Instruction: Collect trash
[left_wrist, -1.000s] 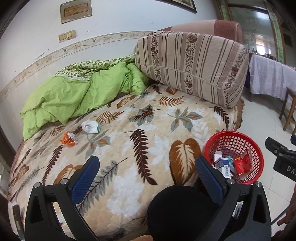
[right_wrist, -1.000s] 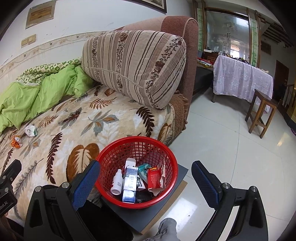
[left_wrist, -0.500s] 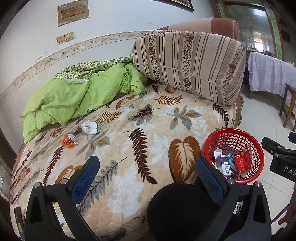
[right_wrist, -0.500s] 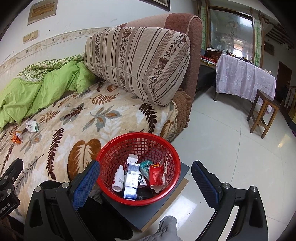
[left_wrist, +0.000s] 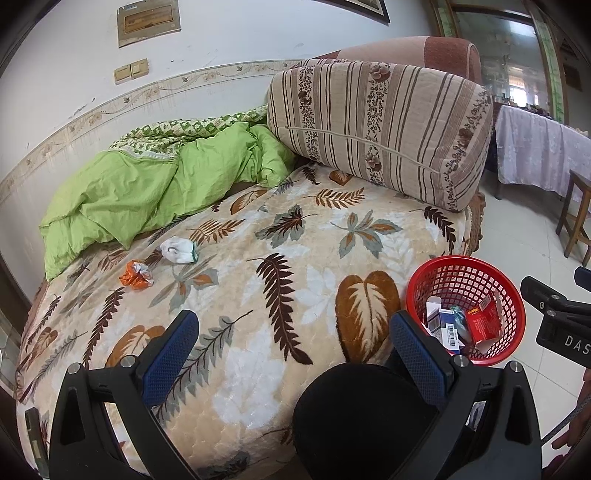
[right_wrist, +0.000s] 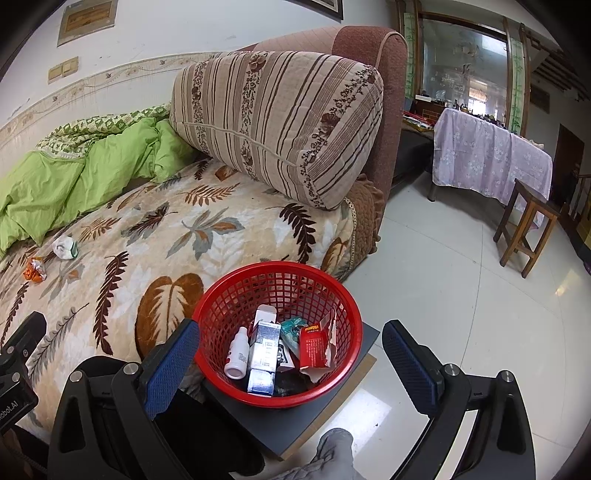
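Observation:
On the leaf-patterned bed cover lie a crumpled orange wrapper (left_wrist: 136, 274) (right_wrist: 34, 269) and a crumpled white paper with a green edge (left_wrist: 178, 250) (right_wrist: 65, 247), side by side near the green quilt. A red mesh basket (left_wrist: 436, 275) (right_wrist: 236, 295) stands on a dark board beside the bed and holds small boxes, a white bottle (right_wrist: 236, 359) and a red packet (right_wrist: 314, 347). My left gripper (left_wrist: 291, 332) is open above the near part of the bed, well short of both scraps. My right gripper (right_wrist: 290, 341) is open, hanging over the basket with nothing between its fingers.
A green quilt (left_wrist: 147, 184) is bunched against the wall and a big striped cushion (left_wrist: 376, 129) leans on the brown headboard. Right of the bed are pale floor tiles, a wooden stool (right_wrist: 524, 225) and a table with a lilac cloth (right_wrist: 487, 158). A knee shows below the grippers.
Both cameras have drifted slightly, so the bed and basket sit a little differently in frame. Both grippers stay open and the trash has not moved.

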